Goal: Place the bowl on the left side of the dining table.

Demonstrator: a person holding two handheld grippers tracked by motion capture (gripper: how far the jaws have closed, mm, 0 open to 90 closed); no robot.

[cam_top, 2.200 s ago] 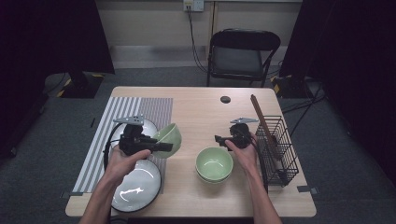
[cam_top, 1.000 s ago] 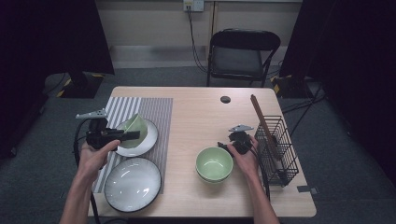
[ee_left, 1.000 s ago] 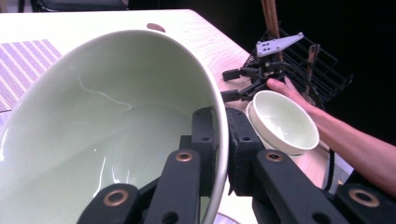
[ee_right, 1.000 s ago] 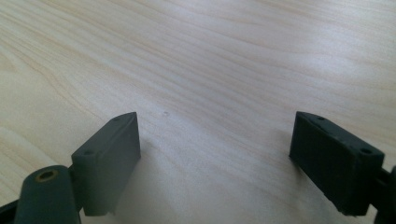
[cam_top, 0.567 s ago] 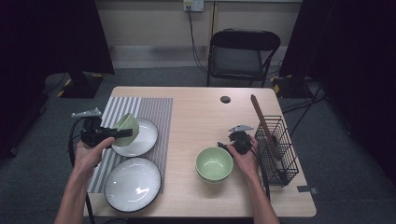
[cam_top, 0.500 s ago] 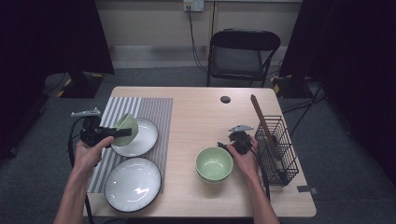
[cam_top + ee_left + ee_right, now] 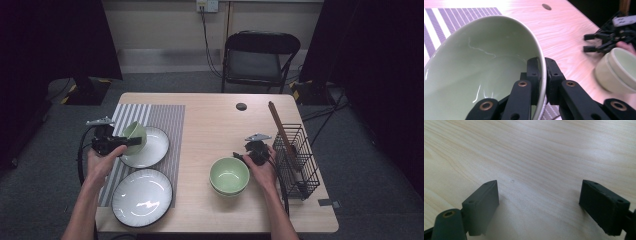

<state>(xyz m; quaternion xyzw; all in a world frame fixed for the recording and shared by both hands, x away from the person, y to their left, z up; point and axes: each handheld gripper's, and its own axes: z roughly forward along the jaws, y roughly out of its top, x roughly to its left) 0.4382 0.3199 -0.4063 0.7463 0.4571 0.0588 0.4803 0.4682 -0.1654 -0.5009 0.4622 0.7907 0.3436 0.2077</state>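
Observation:
My left gripper (image 7: 131,142) is shut on the rim of a pale green bowl (image 7: 134,136), which it holds tilted over a white plate (image 7: 152,148) on the striped mat. In the left gripper view the rim of the green bowl (image 7: 484,70) sits pinched between the two black jaws of the left gripper (image 7: 543,75). Another stack of green bowls (image 7: 229,176) rests on the table right of centre. My right gripper (image 7: 239,156) hovers just beside that stack, open; in the right gripper view the right gripper (image 7: 539,197) has only bare wood between its jaws.
A second white plate (image 7: 142,196) with a dark rim lies near the front left edge. A black wire rack (image 7: 296,160) stands at the right edge with a wooden stick (image 7: 280,128) in it. A small dark disc (image 7: 241,106) sits near the back. A chair (image 7: 260,57) stands behind the table.
My left gripper has carried the green bowl leftward from mid-table over the upper white plate. The right gripper has barely moved beside the bowl stack.

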